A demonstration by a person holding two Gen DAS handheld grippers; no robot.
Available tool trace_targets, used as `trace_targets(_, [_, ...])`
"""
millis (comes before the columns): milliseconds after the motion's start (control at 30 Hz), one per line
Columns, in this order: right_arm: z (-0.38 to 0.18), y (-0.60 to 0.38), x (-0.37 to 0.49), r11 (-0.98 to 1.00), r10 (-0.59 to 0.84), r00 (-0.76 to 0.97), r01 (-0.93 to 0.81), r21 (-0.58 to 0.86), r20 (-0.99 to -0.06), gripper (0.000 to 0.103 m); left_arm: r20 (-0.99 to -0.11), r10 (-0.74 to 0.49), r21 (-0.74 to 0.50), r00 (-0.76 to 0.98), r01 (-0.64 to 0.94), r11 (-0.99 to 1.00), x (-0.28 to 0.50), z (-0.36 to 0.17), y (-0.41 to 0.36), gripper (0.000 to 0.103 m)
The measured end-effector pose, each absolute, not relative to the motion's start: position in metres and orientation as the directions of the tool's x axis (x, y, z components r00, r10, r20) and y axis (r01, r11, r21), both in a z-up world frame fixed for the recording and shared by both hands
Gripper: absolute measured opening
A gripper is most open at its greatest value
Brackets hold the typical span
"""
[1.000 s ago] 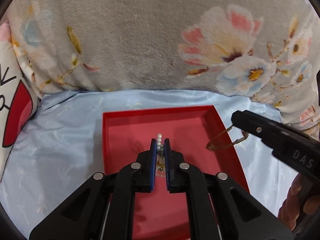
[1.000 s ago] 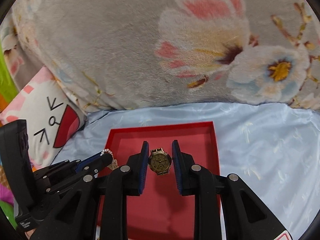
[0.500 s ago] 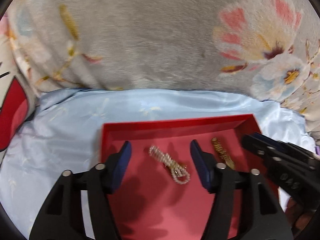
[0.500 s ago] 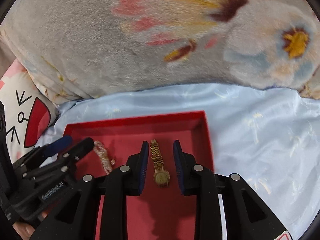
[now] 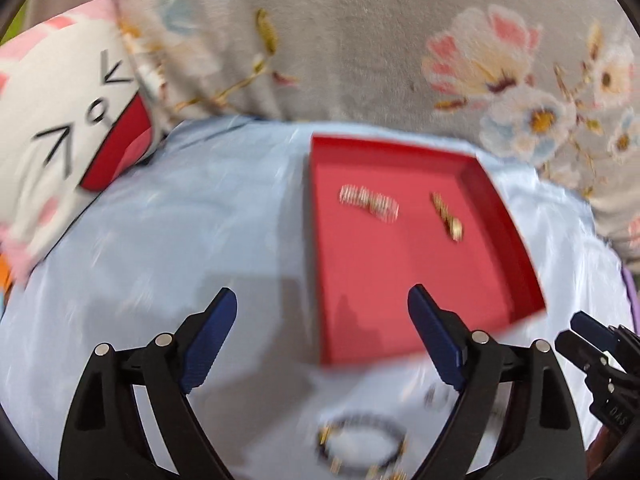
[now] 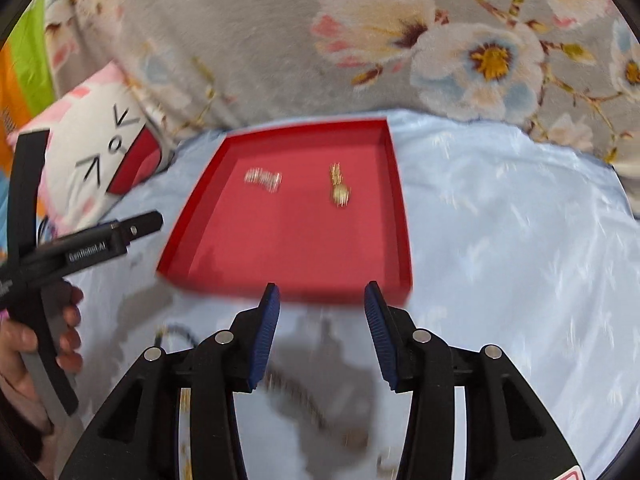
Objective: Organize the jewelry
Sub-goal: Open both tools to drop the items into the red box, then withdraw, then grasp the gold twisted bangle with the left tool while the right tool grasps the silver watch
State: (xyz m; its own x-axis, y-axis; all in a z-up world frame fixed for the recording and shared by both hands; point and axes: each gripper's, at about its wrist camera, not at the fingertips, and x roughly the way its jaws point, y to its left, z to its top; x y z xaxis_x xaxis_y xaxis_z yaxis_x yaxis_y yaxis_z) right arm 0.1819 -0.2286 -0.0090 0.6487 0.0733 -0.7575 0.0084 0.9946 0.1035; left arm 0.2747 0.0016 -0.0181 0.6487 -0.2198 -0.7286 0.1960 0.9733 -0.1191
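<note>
A red tray (image 5: 508, 216) (image 6: 400, 200) lies on a pale blue satin sheet. In it lie a pearl bracelet (image 5: 369, 203) (image 6: 263, 179) and a gold watch (image 5: 447, 216) (image 6: 339, 186). My left gripper (image 5: 322, 320) is open and empty, held back from the tray's near left corner. My right gripper (image 6: 320, 304) is open and empty, just short of the tray's near edge. A dark beaded bracelet (image 5: 360, 446) lies on the sheet below my left gripper. A blurred chain (image 6: 304, 400) lies on the sheet under my right gripper.
A grey floral blanket (image 5: 360, 40) rises behind the tray. A white cat-face cushion (image 5: 60, 120) lies at the left. The other gripper shows at the right edge of the left wrist view (image 5: 600, 348) and at the left of the right wrist view (image 6: 92, 240).
Both grippers opened and let go: the pearl bracelet and the gold watch now lie in the tray. Both grippers have pulled back toward me from the tray.
</note>
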Motion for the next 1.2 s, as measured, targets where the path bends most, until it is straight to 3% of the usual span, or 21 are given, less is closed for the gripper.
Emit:
trace_targets(300, [-0.052,-0.214,0.088,0.991,0.088,0.547,0.033,0.127,-0.833,0.044,-0.783,-0.214,-0.134,0.584,0.178,0.975,0.171,-0.057,0.023,0.085])
trace_targets(733, [-0.053,-0.237,0.048,0.983,0.040,0.540,0.131,0.130,-0.841,0.044,-0.795,-0.346,-0.130,0.498,0.417,0.899,0.085,-0.073,-0.048,0.085])
trace_targets(900, [-0.049,-0.246,0.046,0.980,0.027,0.544,0.152,0.130,-0.839,0.044,-0.815,-0.328,-0.102,0.478,0.438,0.893,0.079,-0.090,-0.072,0.086])
trace_targets(1100, [-0.050,-0.246,0.048,0.980,0.039,0.546,0.144,0.139,-0.837,0.044,-0.807,-0.298,-0.056,0.511,0.435,0.899,0.080,-0.094,-0.077,0.071])
trace_targets(1200, [-0.050,-0.244,0.050,0.981,0.042,0.548,0.137,0.139,-0.835,0.044,-0.801,-0.298,-0.050,0.519,0.437,0.898,0.080,-0.093,-0.075,0.056])
